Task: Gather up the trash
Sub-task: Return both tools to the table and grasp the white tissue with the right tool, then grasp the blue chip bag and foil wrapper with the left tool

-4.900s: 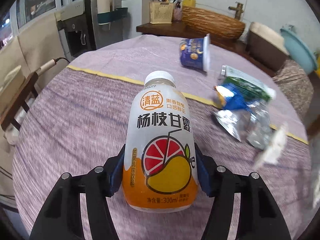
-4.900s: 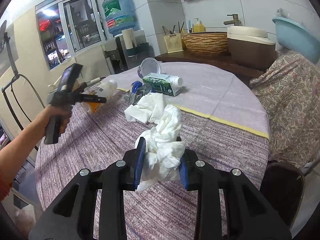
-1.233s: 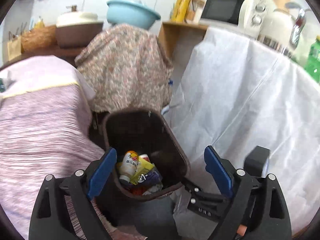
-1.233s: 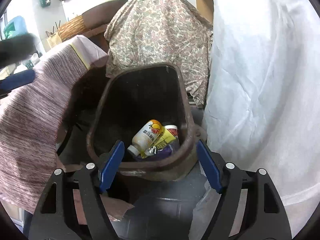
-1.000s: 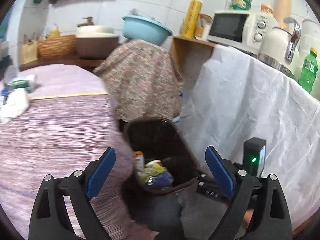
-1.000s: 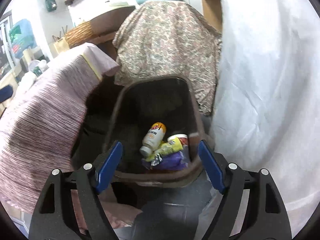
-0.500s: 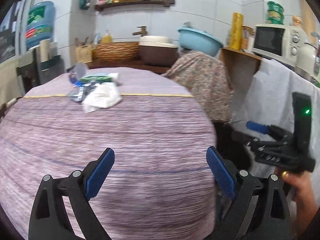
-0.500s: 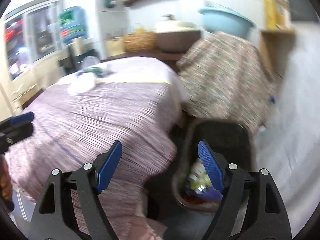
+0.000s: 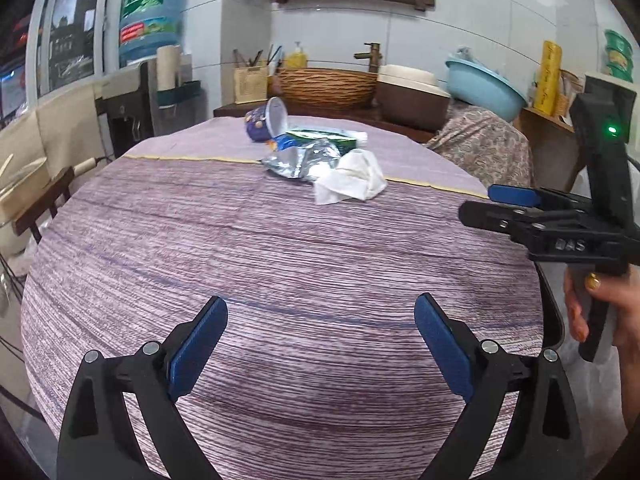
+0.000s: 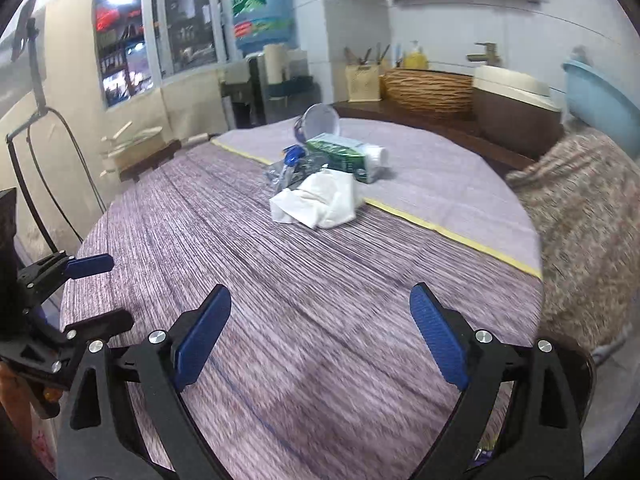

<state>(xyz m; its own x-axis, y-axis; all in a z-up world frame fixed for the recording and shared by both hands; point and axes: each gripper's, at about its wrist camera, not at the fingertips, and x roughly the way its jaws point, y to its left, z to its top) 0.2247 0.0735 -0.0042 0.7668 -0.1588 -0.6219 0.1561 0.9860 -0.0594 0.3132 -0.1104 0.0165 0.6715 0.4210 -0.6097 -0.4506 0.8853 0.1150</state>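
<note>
**Both grippers empty above the table, trash heaped at the far side**

The left gripper (image 9: 320, 340) is being held over the near edge of the round table (image 9: 280, 264), its blue pads spread wide with only striped cloth showing between them. The right gripper (image 10: 320, 332) is being held likewise, its jaws having just been opening, and nothing is being gripped between its fingers. The remaining trash is lying well apart from both pairs of fingers, across the table near the yellow seam of the cloth.

A white crumpled tissue (image 9: 352, 178) is lying nearest, touching a crinkled silver foil wrapper (image 9: 296, 160). Behind them a green carton (image 10: 348, 156) is lying on its side, its white cap pointing right. A blue cup (image 9: 266, 120) is tipped over at the back, its pale inside being shown towards the camera; whether anything is left in it cannot be told. A small blue piece (image 10: 294, 154) is wedged among the wrappers, possibly another packet.

In the left view the right gripper is being seen side-on at the right edge, carried by a hand (image 9: 612, 312).
</note>
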